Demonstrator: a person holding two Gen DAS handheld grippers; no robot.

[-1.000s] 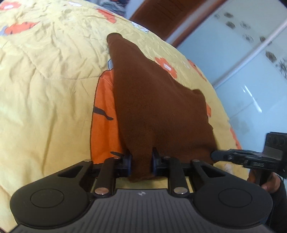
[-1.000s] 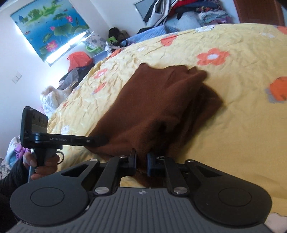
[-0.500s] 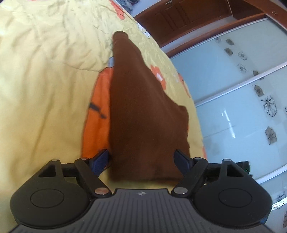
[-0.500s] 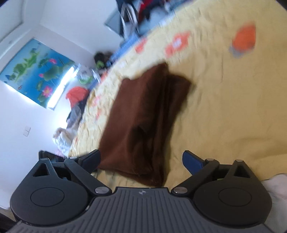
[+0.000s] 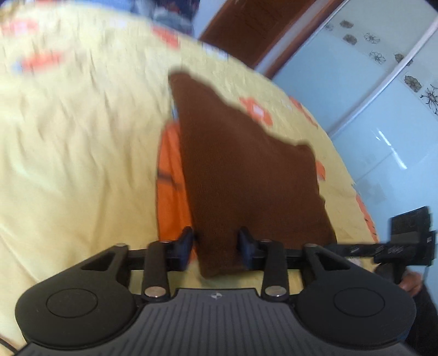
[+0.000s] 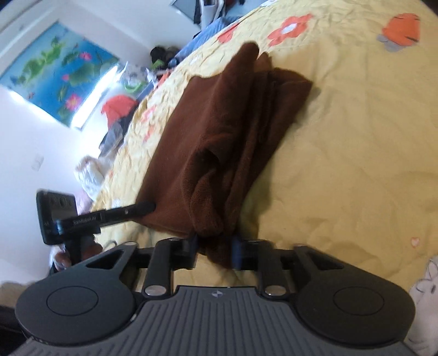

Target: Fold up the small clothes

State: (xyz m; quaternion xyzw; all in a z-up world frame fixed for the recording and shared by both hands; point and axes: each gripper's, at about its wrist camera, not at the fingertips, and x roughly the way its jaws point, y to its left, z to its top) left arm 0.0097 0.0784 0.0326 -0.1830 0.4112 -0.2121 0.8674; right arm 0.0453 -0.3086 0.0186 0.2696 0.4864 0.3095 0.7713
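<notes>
A brown knitted garment (image 5: 241, 164) lies folded lengthwise on a yellow flowered bedsheet (image 5: 76, 137). My left gripper (image 5: 216, 242) has its jaws closed in on the garment's near left corner, with the cloth filling the gap between them. In the right wrist view the garment (image 6: 219, 131) shows bunched layers. My right gripper (image 6: 215, 245) is shut on the near right corner. Each gripper shows in the other's view: the right one (image 5: 364, 249) at the right, the left one (image 6: 109, 216) at the left.
The bed edge runs along the right, with glass wardrobe doors (image 5: 383, 95) and a wooden door (image 5: 251, 24) beyond. Piled clothes (image 6: 117, 115) and a lotus picture (image 6: 57, 74) lie past the bed's far side. A white cloth (image 6: 424, 295) lies at the near right.
Half a second ago both grippers were wide open over the garment's near edge. Both have now closed onto its near corners, as they were one second ago.
</notes>
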